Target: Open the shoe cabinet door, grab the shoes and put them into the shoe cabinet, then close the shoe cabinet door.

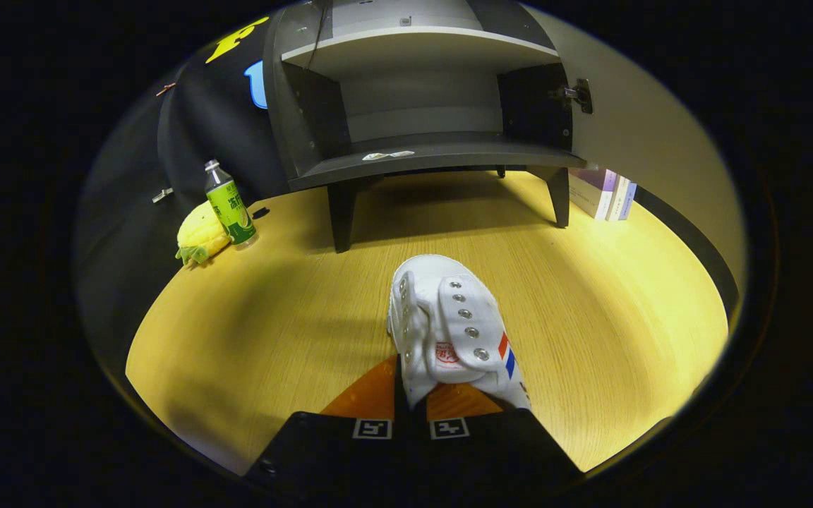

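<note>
A white canvas shoe with metal eyelets and a red and blue stripe sticks out forward from between my fingers, above the wooden tabletop. My gripper is shut on the shoe's heel end, with the orange fingers pressed close on either side. Beyond the shoe stands the dark grey shoe cabinet on short legs. Its door is swung open to the right, and the lower shelf and an upper shelf show inside. The lower shelf holds only a small flat label.
A green bottle and a yellow plush toy stand left of the cabinet on the wooden table. Several books lean behind the cabinet's right leg, under the open door. Bare tabletop lies between the shoe and the cabinet.
</note>
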